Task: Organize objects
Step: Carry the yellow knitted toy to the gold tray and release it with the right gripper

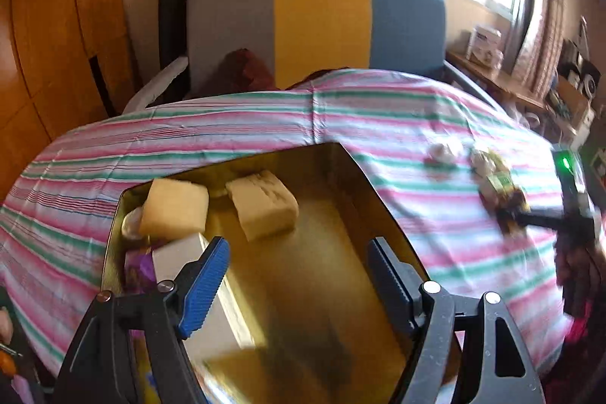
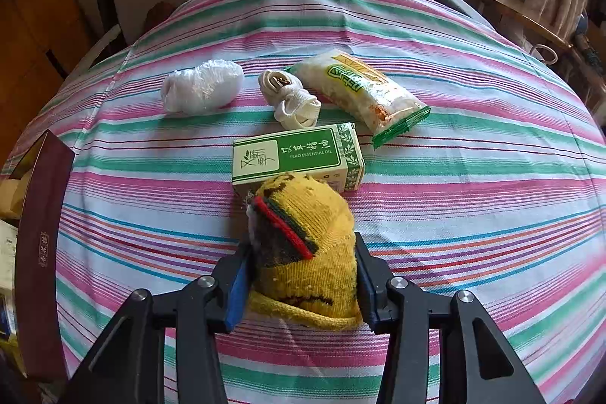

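Observation:
My right gripper (image 2: 301, 275) is shut on a yellow knitted sock (image 2: 306, 248) with red, green and black stripes, just above the striped cloth. Beyond it lie a green and cream essential oil box (image 2: 297, 156), a white strap bundle (image 2: 289, 97), a snack packet (image 2: 363, 93) and a white plastic-wrapped bundle (image 2: 202, 86). My left gripper (image 1: 299, 271) is open and empty over a gold metal tin (image 1: 341, 214). The tin holds two pale yellow sponge blocks (image 1: 174, 211) (image 1: 263, 209), a white box (image 1: 181, 256) and a purple wrapper (image 1: 138, 269).
The striped cloth (image 2: 473, 177) covers a round table. A grey, yellow and blue chair (image 1: 318, 25) stands behind it. The tin's dark red side (image 2: 41, 252) is at the left edge of the right wrist view. A cluttered shelf (image 1: 492, 70) is at the right.

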### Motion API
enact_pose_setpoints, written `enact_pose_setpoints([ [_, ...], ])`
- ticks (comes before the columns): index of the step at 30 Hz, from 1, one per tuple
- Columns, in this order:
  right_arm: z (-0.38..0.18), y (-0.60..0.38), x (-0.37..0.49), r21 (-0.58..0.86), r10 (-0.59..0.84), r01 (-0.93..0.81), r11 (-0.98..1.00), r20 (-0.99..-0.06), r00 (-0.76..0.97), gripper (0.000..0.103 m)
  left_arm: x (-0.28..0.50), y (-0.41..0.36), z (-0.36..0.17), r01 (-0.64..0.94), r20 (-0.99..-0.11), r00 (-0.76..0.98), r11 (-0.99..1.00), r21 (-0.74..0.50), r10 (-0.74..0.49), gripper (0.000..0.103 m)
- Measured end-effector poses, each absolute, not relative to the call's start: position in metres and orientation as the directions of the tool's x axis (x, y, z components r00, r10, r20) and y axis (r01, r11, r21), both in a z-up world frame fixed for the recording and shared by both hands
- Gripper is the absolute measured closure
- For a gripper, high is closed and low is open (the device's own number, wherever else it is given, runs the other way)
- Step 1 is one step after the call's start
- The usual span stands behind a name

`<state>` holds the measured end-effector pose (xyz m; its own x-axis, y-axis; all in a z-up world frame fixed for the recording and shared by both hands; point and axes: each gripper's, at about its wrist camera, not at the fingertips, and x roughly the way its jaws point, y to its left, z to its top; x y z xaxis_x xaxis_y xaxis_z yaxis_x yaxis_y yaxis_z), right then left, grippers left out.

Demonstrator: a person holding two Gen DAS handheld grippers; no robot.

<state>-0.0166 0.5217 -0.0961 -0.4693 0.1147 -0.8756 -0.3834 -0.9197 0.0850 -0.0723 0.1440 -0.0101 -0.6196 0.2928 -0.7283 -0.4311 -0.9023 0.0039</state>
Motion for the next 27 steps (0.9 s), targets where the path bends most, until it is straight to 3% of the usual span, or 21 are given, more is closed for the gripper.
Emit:
enact_pose_setpoints([
  [9,-0.097,0.52,-0.016,0.064,0.13,-0.379,-0.923,-0.876,-0.465,0.055,-0.032,0.136,-0.022,-0.414,-0.739,-0.62,-0.91,0.023,0.264,0.027],
  [27,-0.099,0.514,-0.015,0.041,0.147,-0.374,-0.927,-0.876,-0.46,0.055,-0.024,0.131,-0.03,-0.409,-0.76,-0.596,-0.913,0.011,0.258,0.029],
])
